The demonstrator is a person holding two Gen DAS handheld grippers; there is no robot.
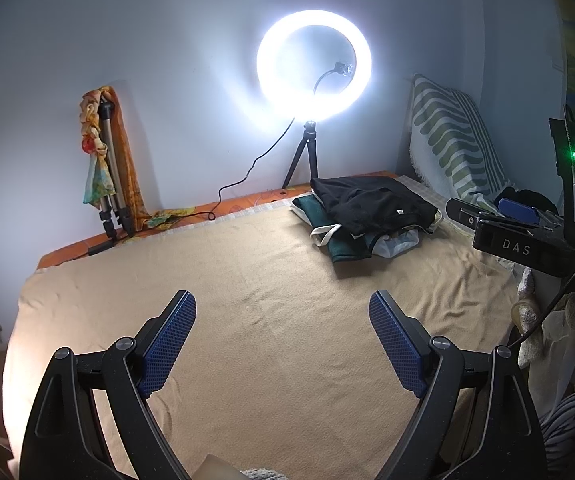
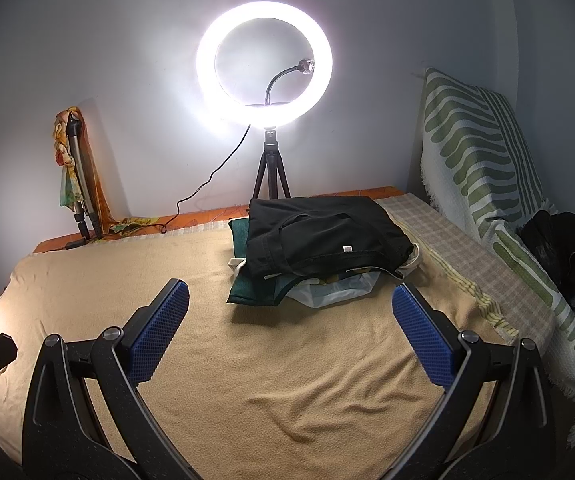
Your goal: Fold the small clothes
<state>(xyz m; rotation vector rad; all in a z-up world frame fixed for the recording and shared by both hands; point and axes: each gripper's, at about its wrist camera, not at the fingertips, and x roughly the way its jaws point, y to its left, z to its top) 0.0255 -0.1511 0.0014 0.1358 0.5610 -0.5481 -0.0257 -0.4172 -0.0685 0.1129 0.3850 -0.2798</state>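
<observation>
Left tool (image 1: 282,312) held low over the tan blanket (image 1: 247,280) of the bed, tilted a little downward, both blue pads (image 1: 169,344) spread wide with nothing between them. Right tool (image 2: 290,308) held the same way, slightly less steep, also wide open and empty, only bare blanket under its pads. Ahead of the left tool and to its right, one pile of clothes (image 1: 367,212) lying on the blanket, well apart from the fingertips; seen from the right tool, straight ahead and nearer, not touching. In the pile, one black garment (image 2: 323,236) on top, one dark green piece (image 2: 255,288) below, some white cloth at the front edge; exact number of pieces impossible to tell. Behind the pile, one lit ring light (image 2: 264,68) on a small tripod. Far ahead to the left, one folded tripod (image 1: 111,176) leaning on the wall with a colourful cloth. To the right, one green-striped cover (image 2: 483,152).
</observation>
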